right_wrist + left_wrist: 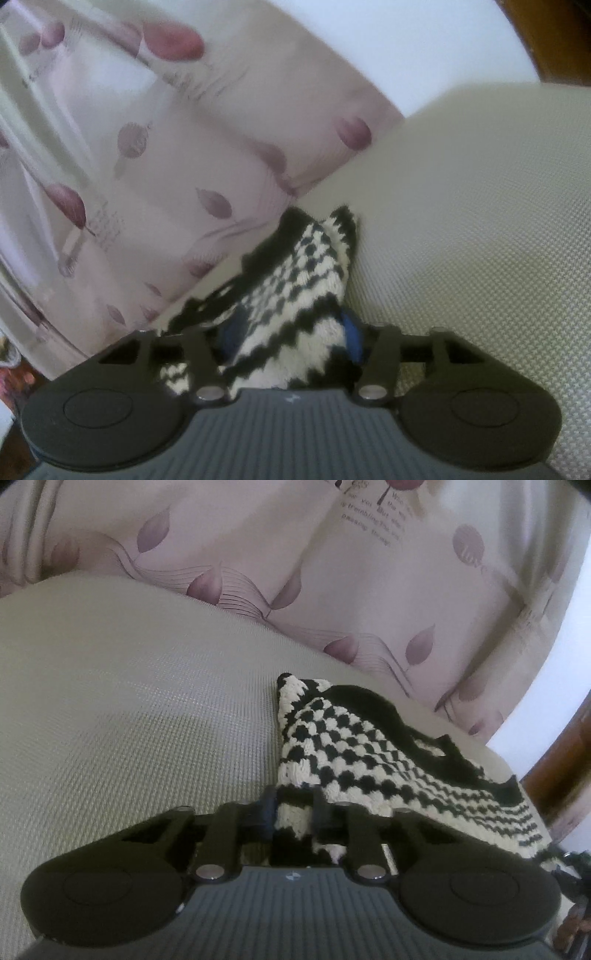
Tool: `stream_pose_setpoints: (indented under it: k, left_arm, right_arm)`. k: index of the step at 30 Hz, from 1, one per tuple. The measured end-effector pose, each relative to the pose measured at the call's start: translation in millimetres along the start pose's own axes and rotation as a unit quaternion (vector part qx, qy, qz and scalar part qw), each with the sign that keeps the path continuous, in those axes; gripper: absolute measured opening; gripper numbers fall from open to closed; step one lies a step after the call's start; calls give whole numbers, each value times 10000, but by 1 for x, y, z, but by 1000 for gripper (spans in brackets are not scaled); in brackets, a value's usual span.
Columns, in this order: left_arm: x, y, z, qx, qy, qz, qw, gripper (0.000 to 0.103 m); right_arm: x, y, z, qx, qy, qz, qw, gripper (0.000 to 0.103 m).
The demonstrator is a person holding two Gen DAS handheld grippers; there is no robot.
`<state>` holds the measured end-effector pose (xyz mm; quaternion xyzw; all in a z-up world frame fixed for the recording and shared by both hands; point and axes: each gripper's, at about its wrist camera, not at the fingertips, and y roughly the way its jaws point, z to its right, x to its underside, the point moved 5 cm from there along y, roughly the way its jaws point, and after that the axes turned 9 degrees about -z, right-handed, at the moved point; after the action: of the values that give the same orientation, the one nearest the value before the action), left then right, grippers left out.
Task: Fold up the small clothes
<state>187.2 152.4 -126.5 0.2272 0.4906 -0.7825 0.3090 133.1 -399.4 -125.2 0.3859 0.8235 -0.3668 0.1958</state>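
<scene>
A small black-and-white checkered knit garment (354,753) lies on a pale woven surface (129,720). My left gripper (293,808) is shut on its near left edge; the cloth runs away to the right. In the right wrist view the same garment (295,280) rises bunched between the fingers. My right gripper (291,343) is shut on its near edge, blue pads (352,336) pressing the knit. The image there is blurred.
A curtain with purple leaf prints (332,572) hangs behind the surface and also shows in the right wrist view (147,166). A white wall (388,48) and dark wooden furniture (569,775) lie at the right.
</scene>
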Motion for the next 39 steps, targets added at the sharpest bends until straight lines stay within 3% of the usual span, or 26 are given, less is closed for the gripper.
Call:
stream_pose_setpoints:
  k: [6,13,19,22,29,33,36,39]
  left_arm:
    - [12,-17,-4,-19,12,-23,10000,17]
    - [13,-15,-1,-68,161,54,9998,20]
    - [6,-36,-3,-77,-162,616,9979,55]
    - [-3,-37,6,-90,-34,768,9970,55]
    - [-18,-13,49,160,432,824,9955,55]
    - [-26,13,61,208,560,793,9951,64]
    - [-31,33,53,77,420,657,9969,68]
    - [-29,47,38,-68,184,500,9986,68]
  right_arm:
    - [4,-6,7,22,192,-125,9997,15]
    - [7,-19,22,-16,555,-230,9982,15]
    - [-1,-37,13,312,256,122,9991,17]
    - [-14,-36,-2,236,-26,271,9994,17]
    - [-46,18,-53,328,-1132,61,9930,17]
    - [-59,61,-80,457,-1802,-135,9825,17]
    - [-61,91,-90,693,-2278,-421,9703,17]
    - [-67,120,-66,1225,-2109,-647,9676,14]
